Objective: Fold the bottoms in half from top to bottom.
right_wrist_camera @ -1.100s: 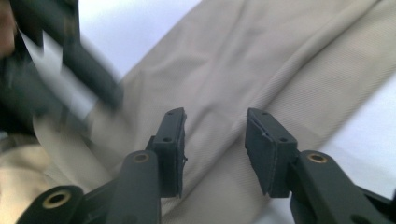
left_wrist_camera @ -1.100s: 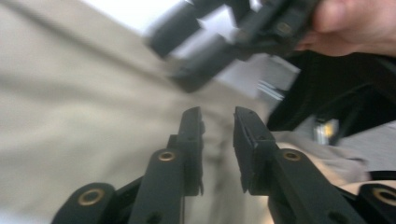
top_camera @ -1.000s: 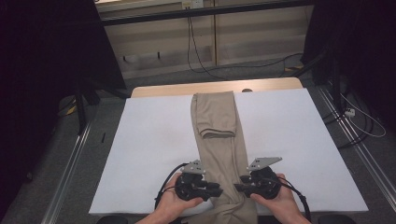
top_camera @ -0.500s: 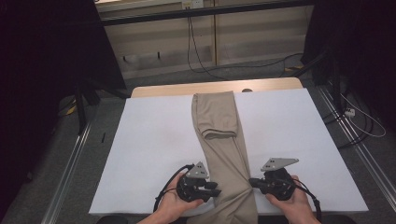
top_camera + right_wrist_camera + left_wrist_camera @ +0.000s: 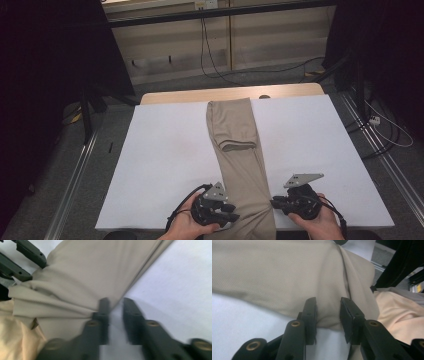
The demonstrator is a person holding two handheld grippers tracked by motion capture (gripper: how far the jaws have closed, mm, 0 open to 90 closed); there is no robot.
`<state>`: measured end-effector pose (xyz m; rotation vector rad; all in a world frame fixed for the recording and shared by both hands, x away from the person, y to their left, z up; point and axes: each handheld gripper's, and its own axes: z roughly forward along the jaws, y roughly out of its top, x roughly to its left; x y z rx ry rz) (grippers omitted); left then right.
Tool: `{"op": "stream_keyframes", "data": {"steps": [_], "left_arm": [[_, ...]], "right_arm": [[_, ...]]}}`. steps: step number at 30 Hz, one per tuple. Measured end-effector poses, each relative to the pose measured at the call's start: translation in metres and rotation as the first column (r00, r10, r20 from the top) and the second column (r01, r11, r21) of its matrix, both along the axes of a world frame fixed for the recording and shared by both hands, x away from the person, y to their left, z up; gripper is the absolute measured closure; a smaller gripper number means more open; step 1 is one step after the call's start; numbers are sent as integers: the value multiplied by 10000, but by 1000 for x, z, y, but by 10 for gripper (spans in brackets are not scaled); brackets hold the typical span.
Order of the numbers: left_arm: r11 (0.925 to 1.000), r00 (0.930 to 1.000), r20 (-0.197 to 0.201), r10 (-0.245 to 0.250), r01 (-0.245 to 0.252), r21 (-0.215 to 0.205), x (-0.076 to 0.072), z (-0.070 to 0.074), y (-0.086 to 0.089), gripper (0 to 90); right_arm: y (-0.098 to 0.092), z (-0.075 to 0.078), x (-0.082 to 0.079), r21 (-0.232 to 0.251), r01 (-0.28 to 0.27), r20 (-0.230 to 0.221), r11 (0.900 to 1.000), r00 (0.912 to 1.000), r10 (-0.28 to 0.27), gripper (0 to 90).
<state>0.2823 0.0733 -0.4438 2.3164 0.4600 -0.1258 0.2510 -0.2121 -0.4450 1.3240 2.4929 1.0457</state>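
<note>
Beige trousers (image 5: pixel 235 145), folded into a long strip, lie down the middle of the white table cover (image 5: pixel 165 150). My left gripper (image 5: pixel 234 216) lies at the strip's near left edge and points right. In the left gripper view the trousers' (image 5: pixel 287 277) edge sits between the jaws of the left gripper (image 5: pixel 328 301), which have just been opening; they stand open around it. My right gripper (image 5: pixel 274 202) rests just off the strip's right edge. In the right gripper view, blurred, its jaws (image 5: pixel 117 301) have just been opening, with bare white cover between them and the cloth (image 5: pixel 87 277) beside one jaw.
A wooden table edge (image 5: pixel 175 96) shows behind the cover. Metal rails (image 5: pixel 75 170) run along both sides on the floor, and cables (image 5: pixel 215 65) lie beyond the table. The person's pale clothing (image 5: pixel 397 315) is close behind the table's near edge.
My right gripper has slid to the right, off the trousers, and now lies beside their edge. The left gripper has stayed in place at the left edge.
</note>
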Motion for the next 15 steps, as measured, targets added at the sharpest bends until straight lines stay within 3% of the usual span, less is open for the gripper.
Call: {"op": "stream_keyframes", "data": {"steps": [2, 5, 8, 11, 13, 15], "left_arm": [[9994, 9996, -129, 250, -252, -221, 5, 2, 3, 584], [9945, 9949, 199, 986, -979, -362, 17, 9, 9, 498], [9873, 9865, 582, 1531, -1503, -507, 32, 15, 13, 412], [9783, 9743, 983, 2027, -1971, -632, 50, 18, 17, 310], [9735, 9668, 1186, 2264, -2204, -617, 62, 19, 18, 246], [9670, 9549, 1531, 2544, -2490, -535, 76, 20, 19, 232]], "right_arm": [[-2, 2, 3, 313, -207, 219, 9993, 9996, 200, 692], [-3, 9, 12, 858, -498, 642, 9951, 9970, 444, 611], [-5, 14, 30, 925, -661, 982, 9935, 9935, 569, 540], [-7, 19, 53, 1100, -712, 1301, 9914, 9899, 567, 453], [-8, 24, 70, 1159, -714, 1428, 9907, 9882, 545, 447], [-8, 28, 85, 1130, -717, 1580, 9910, 9860, 533, 434]]}}
